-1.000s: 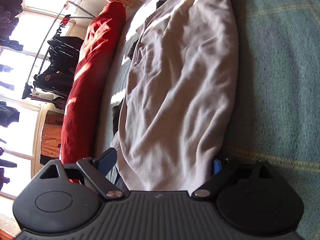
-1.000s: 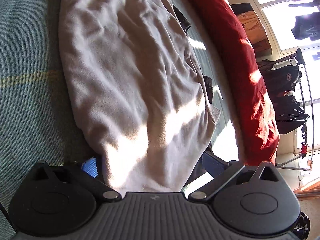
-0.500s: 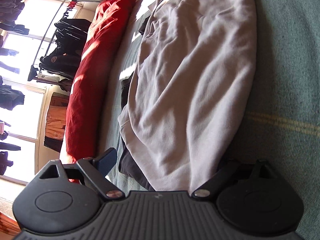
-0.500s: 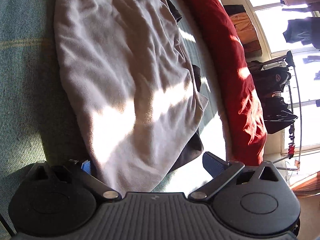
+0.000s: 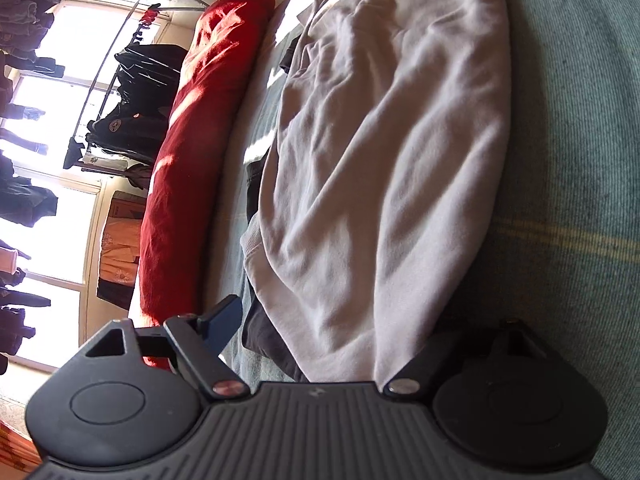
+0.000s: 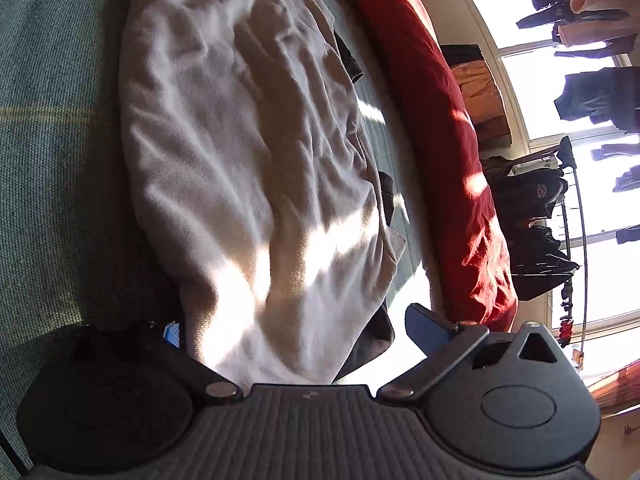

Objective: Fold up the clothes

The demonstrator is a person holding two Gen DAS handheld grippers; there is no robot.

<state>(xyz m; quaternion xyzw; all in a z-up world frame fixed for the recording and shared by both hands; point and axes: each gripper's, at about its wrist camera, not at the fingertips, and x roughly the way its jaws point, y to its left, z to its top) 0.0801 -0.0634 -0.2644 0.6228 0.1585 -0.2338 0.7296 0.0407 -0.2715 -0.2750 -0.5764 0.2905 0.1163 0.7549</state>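
Both tongs, left [image 5: 332,332] and right [image 6: 296,332], gape around the pale garment [image 5: 384,152], now retreating toward 6 o'clock; fold apparently released.

red bolster [image 5: 188,168] along bed edge | teal bedspread [image 5: 580,128] | clothes rack [image 6: 560,216] by window

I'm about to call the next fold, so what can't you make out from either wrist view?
- Left tongs: the right-hand finger is buried under the pale sweatshirt.
- Right tongs: the left-hand finger shows only a blue sliver beside the cloth.
- Dark garment: mostly covered by the sweatshirt, so its shape is unknown.
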